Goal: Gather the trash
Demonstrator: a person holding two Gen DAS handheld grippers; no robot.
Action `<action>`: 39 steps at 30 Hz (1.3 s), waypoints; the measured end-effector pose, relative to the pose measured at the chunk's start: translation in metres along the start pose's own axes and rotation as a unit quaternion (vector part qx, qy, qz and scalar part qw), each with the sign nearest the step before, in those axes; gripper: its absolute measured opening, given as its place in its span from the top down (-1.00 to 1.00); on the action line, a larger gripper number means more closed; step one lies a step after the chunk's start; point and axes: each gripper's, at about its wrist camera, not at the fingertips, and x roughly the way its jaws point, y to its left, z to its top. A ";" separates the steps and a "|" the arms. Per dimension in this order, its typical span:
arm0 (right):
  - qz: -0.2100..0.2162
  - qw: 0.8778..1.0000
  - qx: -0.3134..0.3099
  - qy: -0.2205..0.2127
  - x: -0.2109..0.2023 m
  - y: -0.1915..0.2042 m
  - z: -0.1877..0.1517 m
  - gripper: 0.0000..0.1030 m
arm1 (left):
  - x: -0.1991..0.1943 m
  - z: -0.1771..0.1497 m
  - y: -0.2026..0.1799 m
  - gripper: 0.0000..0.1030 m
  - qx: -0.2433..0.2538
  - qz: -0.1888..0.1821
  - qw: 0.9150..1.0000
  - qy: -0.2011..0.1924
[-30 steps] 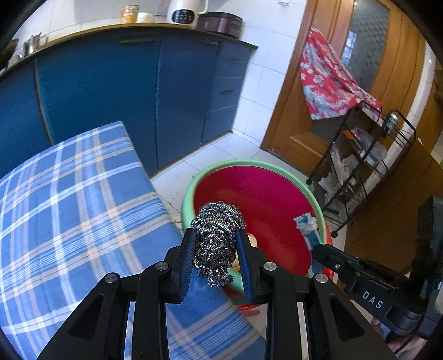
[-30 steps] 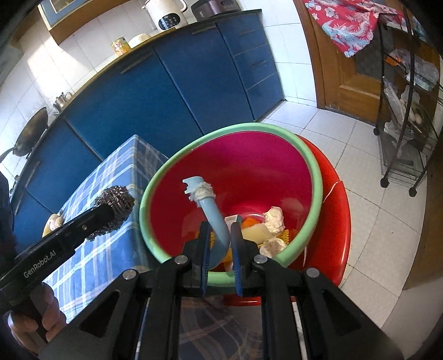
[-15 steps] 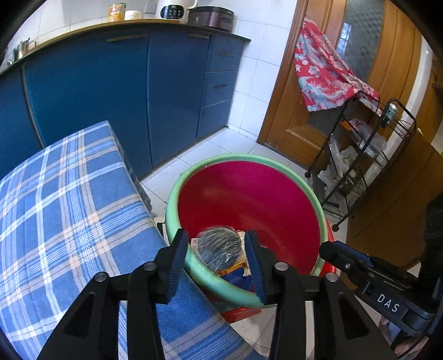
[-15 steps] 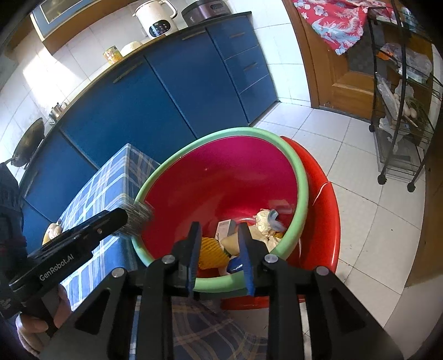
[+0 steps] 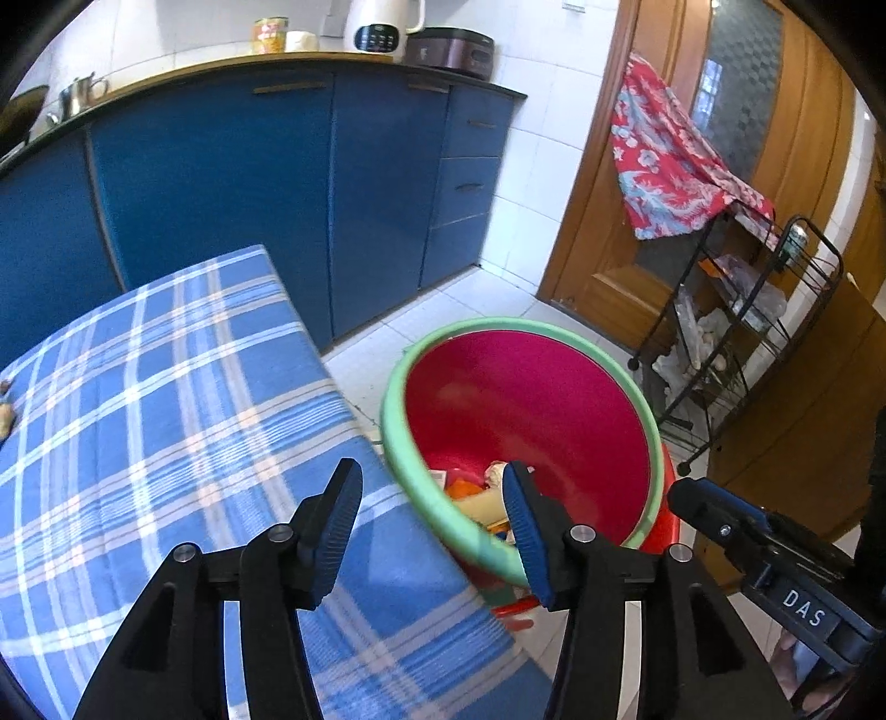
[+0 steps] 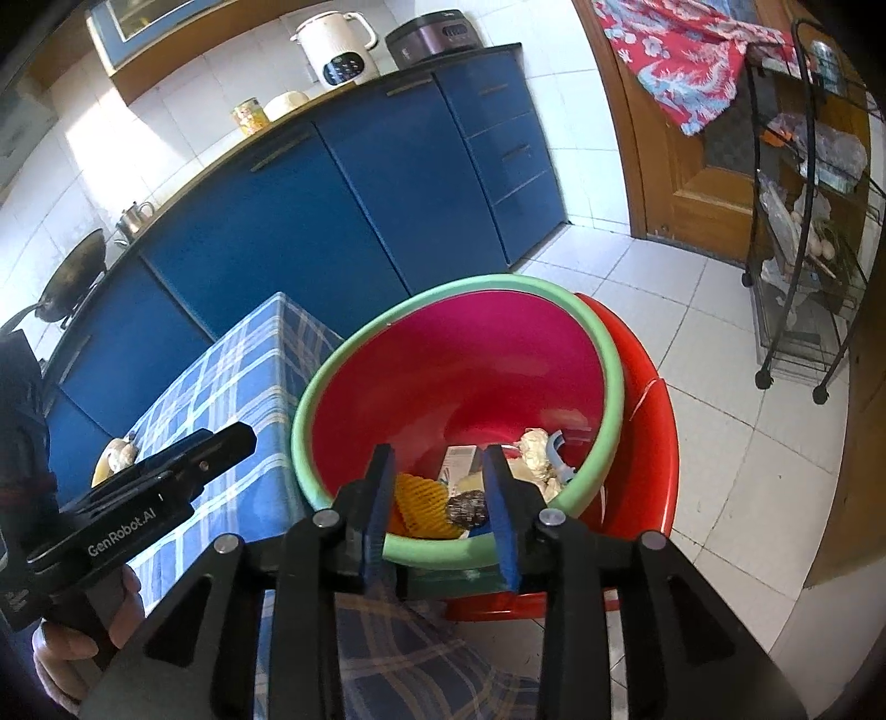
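Right wrist view: the right gripper (image 6: 440, 501) hangs over the near rim of a green-rimmed red basin (image 6: 606, 399), its jaws opening with nothing pinched between the blue pads. The basin sits inside a larger red tub (image 6: 659, 443) on the white tiled floor, just beside the corner of a table under a blue plaid cloth (image 6: 232, 387). The collected trash lies heaped at the bottom of the basin against its near wall: a yellow foam net (image 6: 423, 498), a dark steel-wool scourer (image 6: 465, 508) beside it, a small printed carton (image 6: 459, 459), crumpled white paper (image 6: 534, 448) and a light blue curved plastic piece (image 6: 559, 459) resting on the paper. A pale lump, too small to identify, lies at the table's far left edge.

In the left wrist view the left gripper (image 5: 432, 523) is spread and opening too, empty, one pad over the cloth's right edge (image 5: 166, 399) and the other over the basin's green rim (image 5: 410, 459). Orange and pale scraps show in the basin behind that pad. The right gripper's black body reaches in at the lower right.

On the counter over the blue cabinets (image 6: 310, 221) stand a white kettle (image 6: 338, 50), a dark cooker (image 6: 429, 36) and a jar (image 6: 248, 116). A wire rack (image 6: 803, 221) beside the wooden door holds bags and packets.
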 end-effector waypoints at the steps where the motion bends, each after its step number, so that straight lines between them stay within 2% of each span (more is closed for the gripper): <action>1: 0.002 1.000 -0.003 -0.001 -0.003 0.003 -0.001 0.29 | -0.004 -0.002 0.003 -0.10 -0.004 0.003 1.000 -0.001; 6: 0.008 1.000 -0.020 -0.010 -0.016 0.020 -0.005 0.16 | -0.021 -0.011 0.019 -0.21 -0.018 0.020 1.000 -0.008; 8: 0.011 0.999 -0.027 -0.013 -0.020 0.028 -0.006 0.13 | -0.030 -0.015 0.027 -0.32 -0.027 0.028 0.999 -0.010; 13: 0.021 0.999 -0.047 -0.017 -0.031 0.049 -0.012 0.06 | -0.051 -0.022 0.045 -0.35 -0.045 0.050 0.998 -0.020; 19: 0.031 0.997 -0.068 -0.027 -0.046 0.073 -0.019 -0.14 | -0.079 -0.032 0.065 -0.45 -0.068 0.069 0.995 -0.038; 25: 0.033 0.996 -0.083 -0.032 -0.058 0.091 -0.027 -0.26 | -0.103 -0.044 0.082 -0.46 -0.088 0.091 0.991 -0.047; 31: 0.042 0.994 -0.095 -0.030 -0.066 0.107 -0.038 -0.33 | -0.126 -0.056 0.093 -0.46 -0.101 0.132 0.984 -0.059; 39: 0.049 0.993 -0.104 -0.026 -0.072 0.119 -0.054 -0.41 | -0.146 -0.068 0.102 -0.46 -0.116 0.150 0.980 -0.067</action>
